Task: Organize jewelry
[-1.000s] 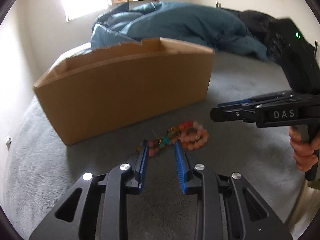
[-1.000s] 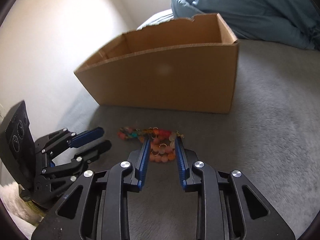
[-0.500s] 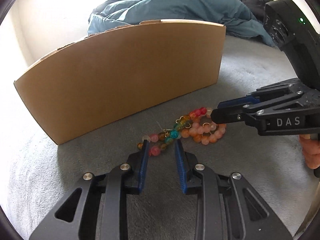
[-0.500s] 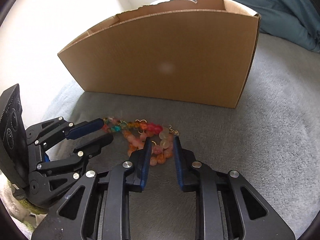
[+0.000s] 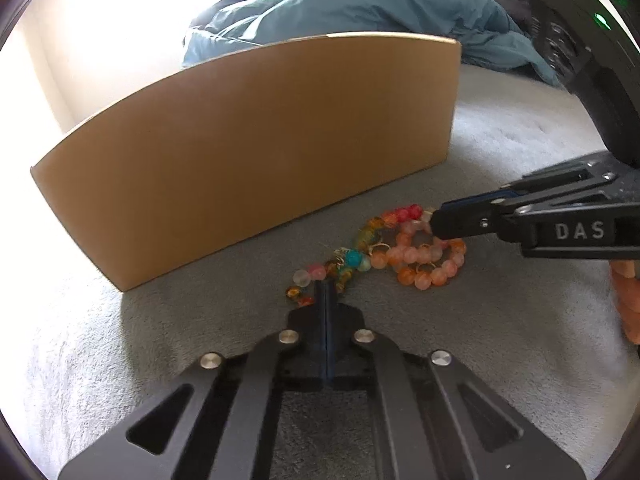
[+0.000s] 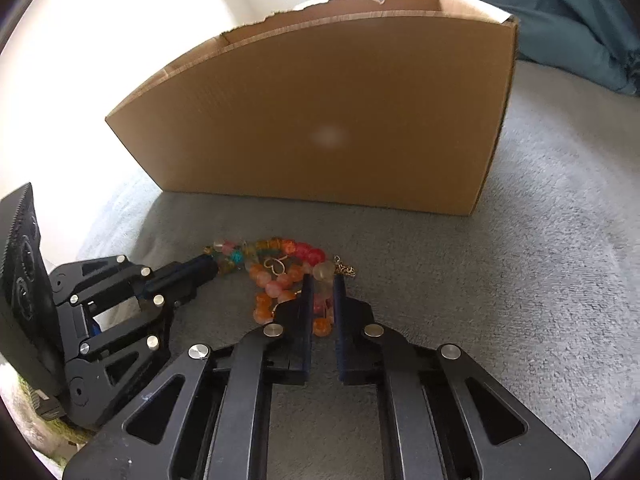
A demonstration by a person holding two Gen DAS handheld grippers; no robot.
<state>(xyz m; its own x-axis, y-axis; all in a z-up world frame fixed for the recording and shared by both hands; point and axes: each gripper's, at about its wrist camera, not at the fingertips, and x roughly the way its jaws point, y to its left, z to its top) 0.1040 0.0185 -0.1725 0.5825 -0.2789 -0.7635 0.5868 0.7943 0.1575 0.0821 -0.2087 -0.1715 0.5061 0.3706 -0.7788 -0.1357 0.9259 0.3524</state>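
A tangle of bead bracelets lies on the grey blanket in front of a cardboard box (image 5: 260, 152) (image 6: 320, 120). My left gripper (image 5: 326, 285) (image 6: 210, 267) is shut, and its tips pinch the near end of the multicoloured bracelet (image 5: 354, 258) (image 6: 256, 246). My right gripper (image 6: 323, 280) (image 5: 436, 222) comes in from the right; its jaws are closing, with beads of the orange and pink bracelet (image 6: 272, 292) (image 5: 424, 264) filling the narrow gap. A thin gold chain (image 6: 344, 268) lies at its right fingertip.
The box stands open-topped just behind the beads; its inside is hidden. A blue duvet (image 5: 360, 4) (image 6: 560, 12) is heaped beyond it. Grey blanket (image 5: 520, 140) stretches to the right. A person's hand (image 5: 628, 292) holds the right gripper's handle.
My left gripper dropped closer to the beads and its jaws went from apart to shut on the strand. The right jaws narrowed around the orange and pink beads.
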